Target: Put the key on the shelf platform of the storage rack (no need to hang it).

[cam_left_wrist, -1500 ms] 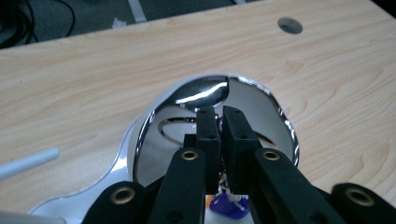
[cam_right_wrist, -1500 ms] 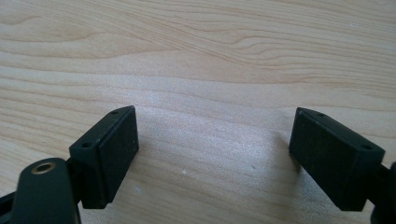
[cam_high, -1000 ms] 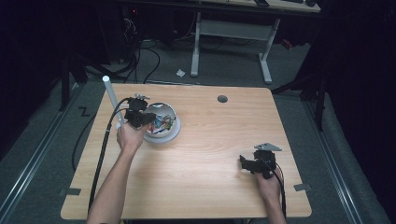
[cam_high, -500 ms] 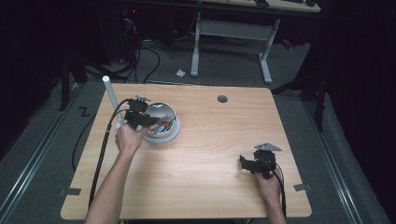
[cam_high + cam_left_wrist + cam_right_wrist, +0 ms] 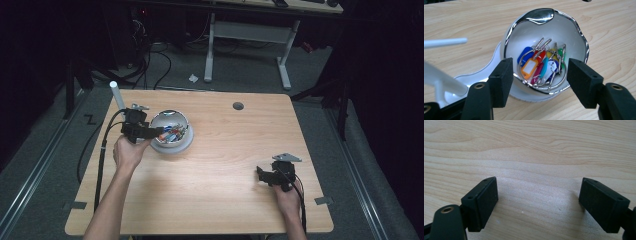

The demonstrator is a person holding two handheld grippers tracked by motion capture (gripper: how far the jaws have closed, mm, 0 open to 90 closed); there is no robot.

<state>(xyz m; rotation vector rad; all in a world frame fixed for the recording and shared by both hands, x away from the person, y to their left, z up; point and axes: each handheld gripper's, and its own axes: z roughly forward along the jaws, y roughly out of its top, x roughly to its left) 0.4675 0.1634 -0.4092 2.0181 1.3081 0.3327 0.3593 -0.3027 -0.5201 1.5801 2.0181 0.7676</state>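
Note:
A shiny metal bowl [image 5: 170, 116] [image 5: 541, 16] stands on a white base [image 5: 172, 147] at the table's left. A bunch of coloured key tags on wire rings [image 5: 541, 66] [image 5: 170, 134] lies inside it. My left gripper [image 5: 152, 134] [image 5: 541, 72] sits at the bowl's left side. Its jaws have just been opening, and they stand wide on either side of the near rim with no pad touching anything. My right gripper [image 5: 261, 175] [image 5: 537, 195] rests low over bare wood at the right front, open, with nothing between its fingers.
A white rod [image 5: 117, 95] [image 5: 444, 42] rises at the table's back left corner, close to my left hand. A round cable hole [image 5: 238, 106] lies near the back edge. Cables trail off the table's left side.
My left gripper has drawn back a little from over the bowl toward its left side, and its jaws have spread apart. The right gripper has stayed where it was.

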